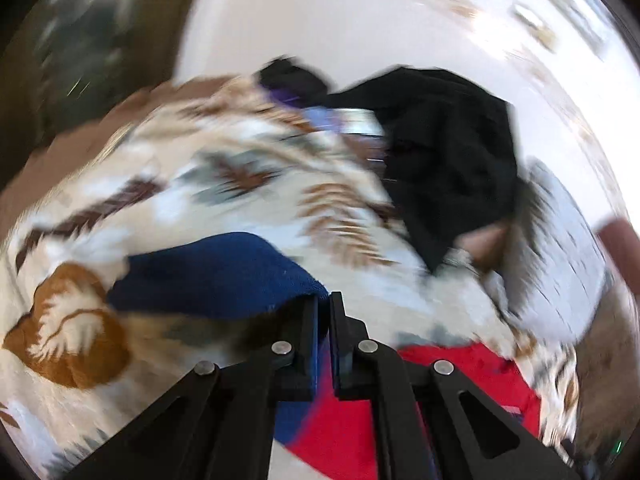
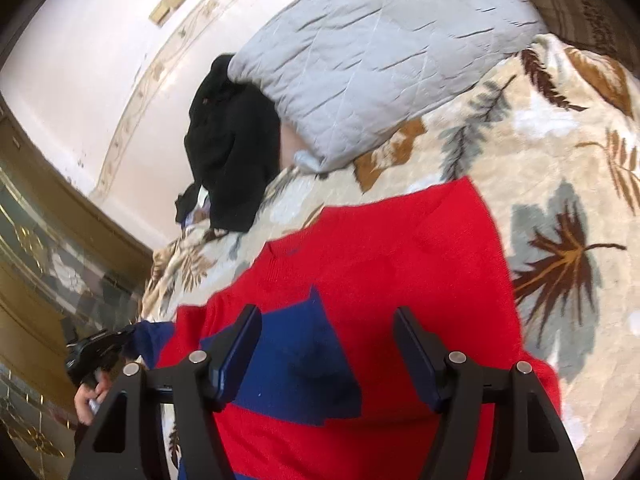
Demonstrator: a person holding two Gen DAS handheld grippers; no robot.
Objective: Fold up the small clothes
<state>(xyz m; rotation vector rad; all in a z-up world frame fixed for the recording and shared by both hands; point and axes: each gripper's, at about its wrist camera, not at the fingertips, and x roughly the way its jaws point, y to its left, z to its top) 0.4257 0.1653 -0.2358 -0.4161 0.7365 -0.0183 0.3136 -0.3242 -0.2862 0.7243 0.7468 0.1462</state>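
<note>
A red and navy sweater [image 2: 380,248] lies on a leaf-patterned blanket [image 2: 560,152]. My left gripper [image 1: 325,300] is shut on the navy cuff of its sleeve [image 1: 208,272] and holds it lifted over the blanket; the view is motion-blurred. The red body also shows in the left wrist view [image 1: 460,368]. In the right wrist view the left gripper [image 2: 120,338] holds the navy sleeve end at the sweater's left edge. My right gripper [image 2: 326,316] is open and empty, hovering over the sweater's navy patch [image 2: 304,368].
A black garment [image 2: 232,152] lies heaped at the far end of the bed, also in the left wrist view [image 1: 448,148]. A grey quilted pillow [image 2: 380,60] lies beside it. A wooden cabinet [image 2: 36,264] and a pale wall [image 2: 80,80] stand to the left.
</note>
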